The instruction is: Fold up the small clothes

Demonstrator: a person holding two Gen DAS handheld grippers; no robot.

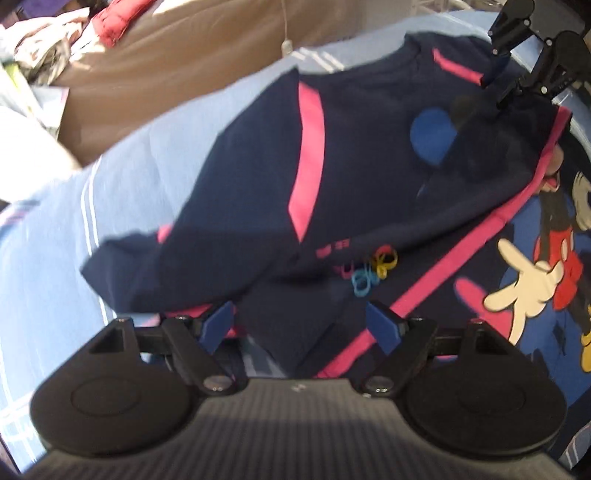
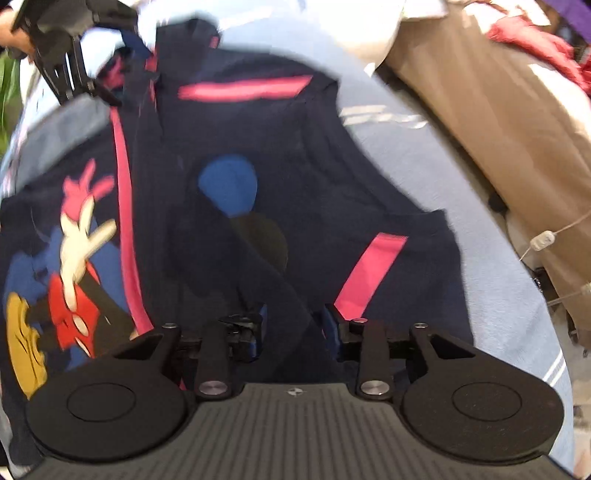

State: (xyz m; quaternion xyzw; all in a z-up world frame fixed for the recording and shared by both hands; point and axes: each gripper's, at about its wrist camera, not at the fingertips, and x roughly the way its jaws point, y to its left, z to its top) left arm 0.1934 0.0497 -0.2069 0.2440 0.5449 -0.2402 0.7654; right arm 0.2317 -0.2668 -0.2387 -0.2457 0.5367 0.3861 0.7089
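Hovering released at six o'clock, left gripper (image 1: 301, 325); right gripper (image 2: 293, 328) narrowing, grasp unclear; navy shirt (image 1: 369, 166) lying half-folded on blue bedsheet (image 1: 155, 155), risking springing open if unpressed.

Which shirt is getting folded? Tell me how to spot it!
Find the light blue bedspread with thin white stripes. On it lies a navy blue top with bright pink stripes, one side folded over. Unlike the brown blanket and red cloth behind, it shows a cartoon mouse.
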